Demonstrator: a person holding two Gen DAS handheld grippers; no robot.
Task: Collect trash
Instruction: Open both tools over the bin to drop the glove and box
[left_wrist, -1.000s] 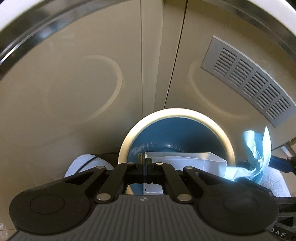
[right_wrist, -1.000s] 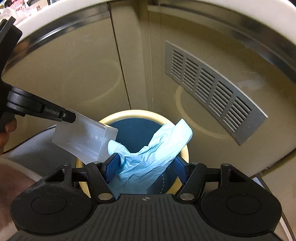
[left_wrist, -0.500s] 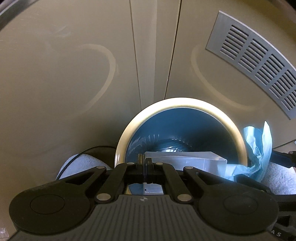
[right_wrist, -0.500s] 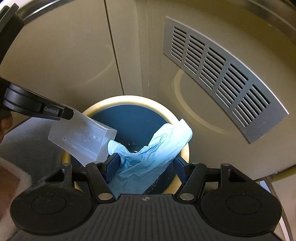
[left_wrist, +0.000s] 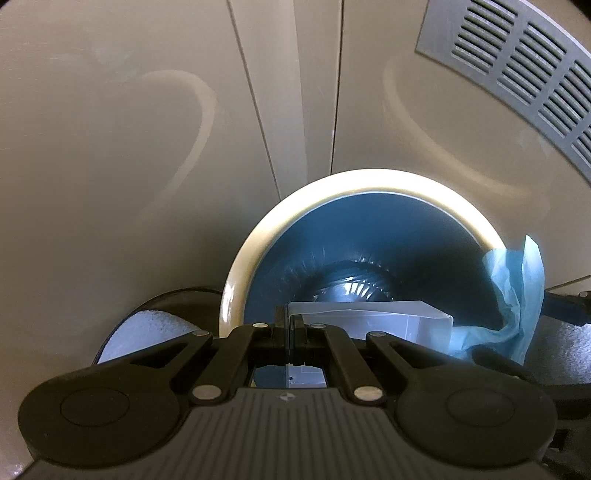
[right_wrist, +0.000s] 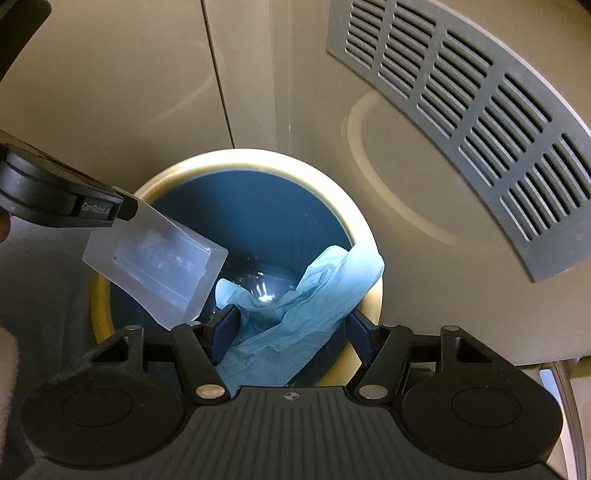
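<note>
**Two pieces of trash held over the bin**

A clear plastic packet (left_wrist: 369, 325) is gripped by the left tool (left_wrist: 290, 334), whose fingers are closed narrowly on the packet's edge. In the right wrist view the same packet (right_wrist: 159, 266) is seen at 9 o'clock, hanging tilted from the left tool (right_wrist: 125, 212) above the near-left rim of the bin (right_wrist: 258, 158). The bin is round, with a pale yellow rim and a dark blue liner; shiny folds of the liner are seen at its bottom.

A crumpled light blue paper sheet (right_wrist: 306, 314) is held between the fingers of the right tool (right_wrist: 291, 332), which are set fairly wide around it. The sheet is draped over the bin's mouth, its upper end touching the rim at about 3 o'clock. In the left wrist view the sheet (left_wrist: 517, 295) is seen at 3 o'clock, beside the bin's rim (left_wrist: 369, 181).

Behind the bin, beige panels (right_wrist: 110, 92) and a grey vent grille (right_wrist: 480, 110) are visible, the grille at 1 o'clock.
</note>
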